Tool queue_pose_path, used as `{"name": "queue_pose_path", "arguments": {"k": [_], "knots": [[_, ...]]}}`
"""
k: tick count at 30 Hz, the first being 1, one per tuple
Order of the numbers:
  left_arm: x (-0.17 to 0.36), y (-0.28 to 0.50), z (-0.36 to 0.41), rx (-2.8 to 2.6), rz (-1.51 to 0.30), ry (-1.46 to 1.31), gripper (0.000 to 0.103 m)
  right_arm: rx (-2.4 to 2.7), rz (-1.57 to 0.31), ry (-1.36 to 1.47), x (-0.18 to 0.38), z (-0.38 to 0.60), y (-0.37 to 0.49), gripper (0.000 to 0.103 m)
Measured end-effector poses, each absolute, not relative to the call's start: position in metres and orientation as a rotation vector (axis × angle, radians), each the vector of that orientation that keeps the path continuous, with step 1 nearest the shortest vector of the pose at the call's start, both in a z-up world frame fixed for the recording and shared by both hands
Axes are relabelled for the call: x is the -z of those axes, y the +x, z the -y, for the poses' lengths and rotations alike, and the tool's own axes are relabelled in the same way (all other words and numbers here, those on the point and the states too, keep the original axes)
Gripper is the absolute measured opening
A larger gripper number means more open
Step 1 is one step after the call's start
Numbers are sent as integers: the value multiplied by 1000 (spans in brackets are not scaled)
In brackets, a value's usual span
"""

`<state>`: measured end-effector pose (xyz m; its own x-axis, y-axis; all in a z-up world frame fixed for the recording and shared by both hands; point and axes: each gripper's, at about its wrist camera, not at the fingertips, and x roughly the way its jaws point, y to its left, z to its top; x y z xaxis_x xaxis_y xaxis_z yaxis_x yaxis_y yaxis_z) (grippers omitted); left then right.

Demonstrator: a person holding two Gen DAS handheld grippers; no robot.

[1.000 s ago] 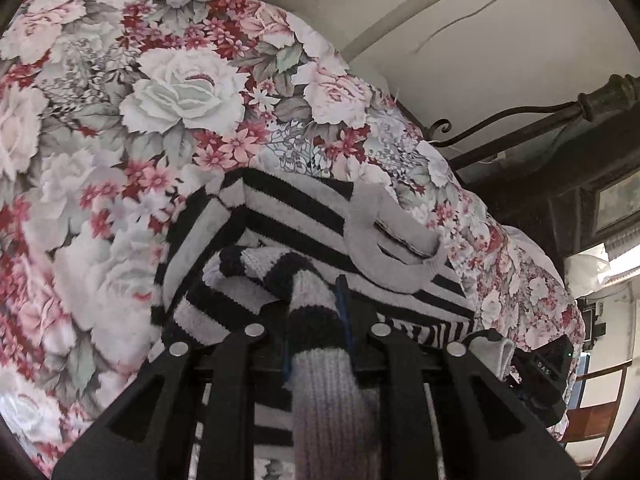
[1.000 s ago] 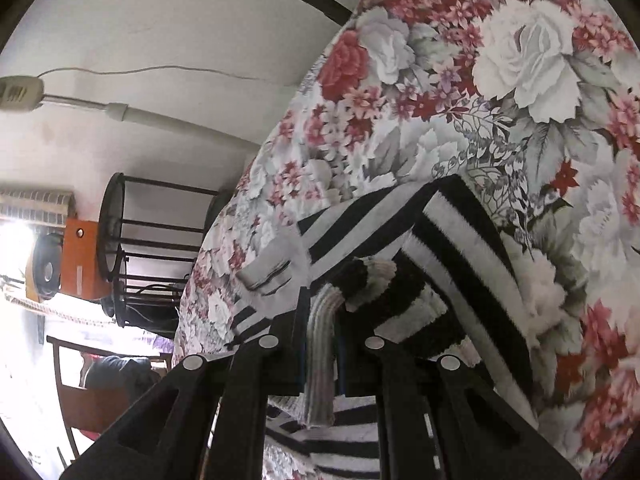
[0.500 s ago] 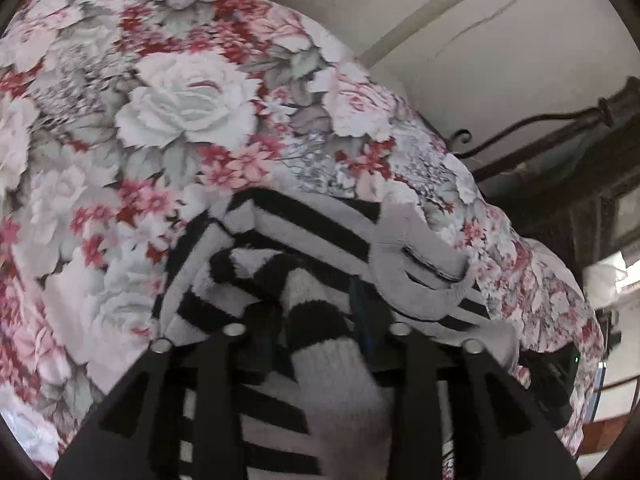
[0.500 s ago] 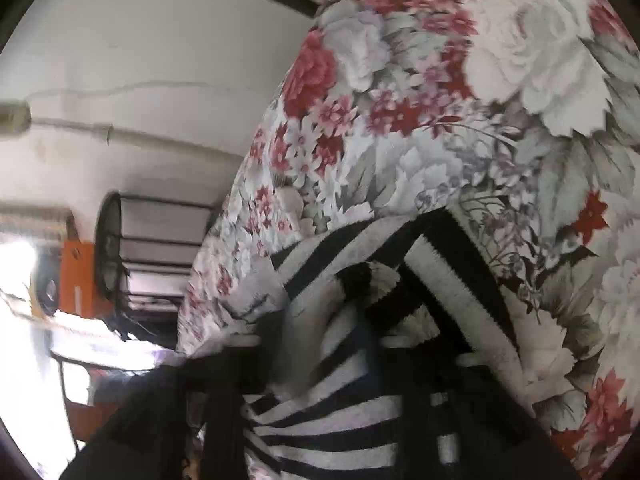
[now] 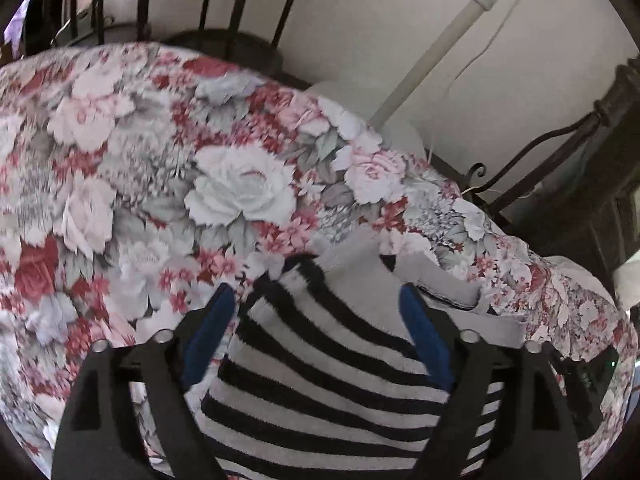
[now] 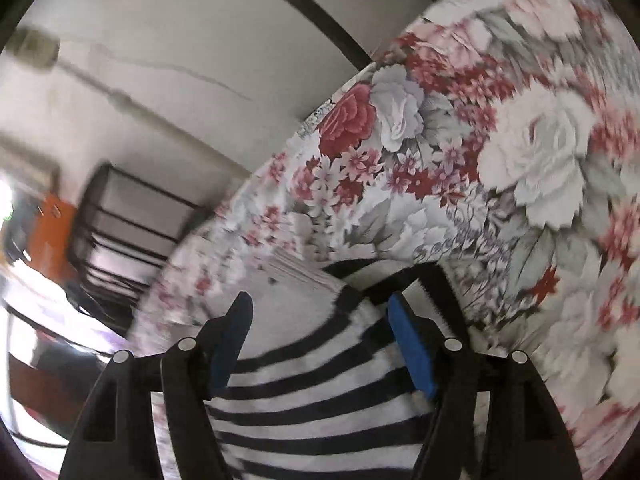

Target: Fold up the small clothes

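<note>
Your floral bedspread [image 5: 132, 184] serves as the folding surface, and the striped sweater [image 5: 332, 376] lies flat on it, its grey collar [image 5: 436, 280] toward the far edge. You hold the left gripper [image 5: 316, 332] spread wide over the sweater, gripping nothing; your right gripper [image 6: 320, 340] is spread likewise, apparently so the fold can settle.

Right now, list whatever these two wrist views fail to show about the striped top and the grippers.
- Striped top: its lower part is cut off by the bottom edge in the left wrist view and hidden behind the open left gripper.
- Right wrist view: motion blur smears the top's stripes and the floral bedspread.
- Sleeves: hidden; neither view shows where they lie.
- Right gripper: open; contact with the fabric unclear.
</note>
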<state>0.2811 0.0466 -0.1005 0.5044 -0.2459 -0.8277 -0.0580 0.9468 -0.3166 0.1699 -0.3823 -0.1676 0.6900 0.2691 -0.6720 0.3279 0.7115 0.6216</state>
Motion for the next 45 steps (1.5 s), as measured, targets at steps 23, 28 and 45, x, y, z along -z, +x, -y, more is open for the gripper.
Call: {"name": "queue_pose_path", "arguments": {"k": [23,28,45], "knots": [[159,291,-40,-94,-1230,-98,95,133,-839,606,162,364,186,40],[152,285,-11,1,-1185,45,96,-53,-904,503,162,303,198,50],[204,254,40,22,-1225,378,99,-89,-1125,30,215,176,192,78]]}}
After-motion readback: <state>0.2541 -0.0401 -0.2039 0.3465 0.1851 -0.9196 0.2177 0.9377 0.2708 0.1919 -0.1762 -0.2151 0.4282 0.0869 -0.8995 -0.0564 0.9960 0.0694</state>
